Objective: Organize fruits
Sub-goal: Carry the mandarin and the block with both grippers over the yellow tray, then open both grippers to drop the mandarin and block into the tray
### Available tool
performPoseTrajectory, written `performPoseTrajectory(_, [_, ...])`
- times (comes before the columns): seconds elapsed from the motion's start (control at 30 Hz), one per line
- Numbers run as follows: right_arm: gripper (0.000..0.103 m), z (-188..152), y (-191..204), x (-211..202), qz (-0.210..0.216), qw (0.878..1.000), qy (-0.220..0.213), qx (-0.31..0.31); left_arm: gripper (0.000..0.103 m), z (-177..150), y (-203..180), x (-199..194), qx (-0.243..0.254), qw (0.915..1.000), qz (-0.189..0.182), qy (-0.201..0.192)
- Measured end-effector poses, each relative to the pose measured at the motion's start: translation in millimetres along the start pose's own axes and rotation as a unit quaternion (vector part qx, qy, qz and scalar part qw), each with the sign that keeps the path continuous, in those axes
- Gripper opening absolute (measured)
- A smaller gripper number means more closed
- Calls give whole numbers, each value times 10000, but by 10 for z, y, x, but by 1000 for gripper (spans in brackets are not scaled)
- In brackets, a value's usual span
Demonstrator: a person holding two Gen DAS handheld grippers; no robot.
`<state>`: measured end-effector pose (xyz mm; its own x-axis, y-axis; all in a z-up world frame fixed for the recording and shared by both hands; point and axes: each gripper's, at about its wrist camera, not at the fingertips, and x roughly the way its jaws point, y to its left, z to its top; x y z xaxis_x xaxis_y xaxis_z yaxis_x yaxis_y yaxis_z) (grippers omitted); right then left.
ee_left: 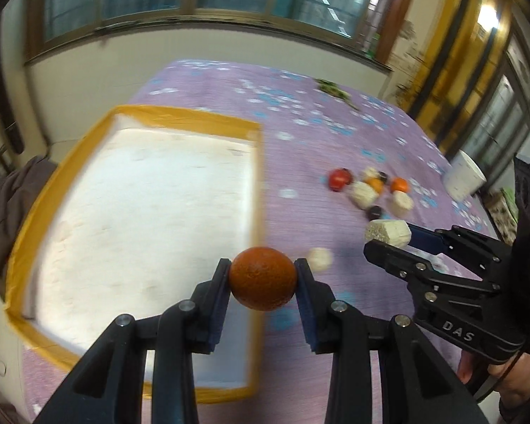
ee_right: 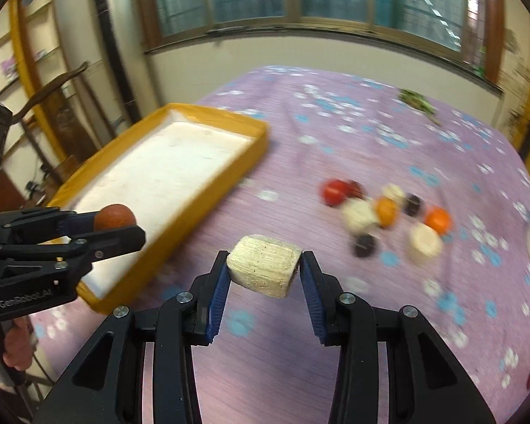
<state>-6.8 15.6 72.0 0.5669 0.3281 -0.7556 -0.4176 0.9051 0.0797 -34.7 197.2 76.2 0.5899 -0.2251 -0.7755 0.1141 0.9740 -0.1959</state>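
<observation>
The yellow-rimmed tray (ee_right: 201, 190) lies on the purple cloth (ee_right: 335, 134), its white floor bare, with open cloth between it and the fruit pile (ee_right: 381, 212). Through blur, the pile seems to hold one red, two orange, two dark and three pale pieces. Above the tray's near edge, the left gripper (ee_left: 262, 275) pinches an orange (ee_left: 262, 278). Right of the tray, the right gripper (ee_right: 264, 268) pinches a pale chunk (ee_right: 264, 270).

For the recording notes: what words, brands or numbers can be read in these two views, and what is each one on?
"DAS": on the black body of the right gripper, left wrist view.
"GenRobot.AI": on the body of the left gripper, right wrist view; faint.
Nothing else is legible; the paper cup shows no readable print.
</observation>
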Motion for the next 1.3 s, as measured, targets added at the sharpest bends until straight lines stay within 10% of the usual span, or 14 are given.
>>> performPoseTrajectory(0.53, [38,189,1124,672,889,9903,629,-859,38,-189,1090,20,-683,9927,986,157])
performPoseTrajectory(1.03, [39,125,1304,908,803,9873,883,-1052,39,-248,1194,165,-366,9905,1295,263])
performPoseTrajectory(1.3, [42,123,1317,916,787,9865,890,-1127,56,-247,1165,105,-283,9888,1454,189])
